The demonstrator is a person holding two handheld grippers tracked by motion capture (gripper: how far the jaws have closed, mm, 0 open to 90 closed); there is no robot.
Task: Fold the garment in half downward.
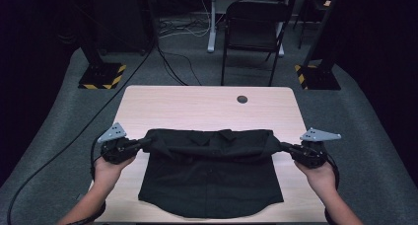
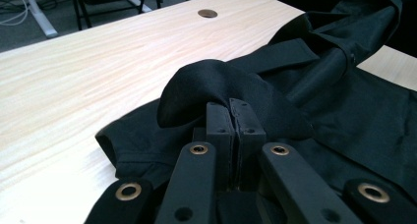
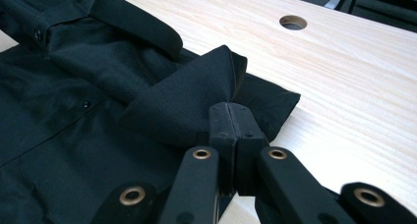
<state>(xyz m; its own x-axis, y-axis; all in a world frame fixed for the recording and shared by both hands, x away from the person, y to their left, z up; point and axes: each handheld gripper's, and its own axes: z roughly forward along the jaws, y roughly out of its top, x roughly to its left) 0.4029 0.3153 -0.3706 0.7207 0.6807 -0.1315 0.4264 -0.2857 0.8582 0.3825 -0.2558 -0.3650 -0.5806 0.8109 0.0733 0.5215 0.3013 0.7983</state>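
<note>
At the lower left of the high view, the left black two-jaw gripper (image 1: 146,144) was held in a hand (image 1: 109,169). Its jaws were squeezed tight on a fold of the black button-up cloth shirt (image 1: 212,178). In the left gripper view, the same gripper (image 2: 235,117) was seen with the cloth pinched between its jaws. The shirt was spread flat in the lower middle of the frame, on the pale wooden table (image 1: 197,106). Its top part was lifted into a roll between both grippers. At the lower right, the right black two-jaw gripper (image 1: 283,146) was clamped on the shirt's other side (image 3: 231,117).
</note>
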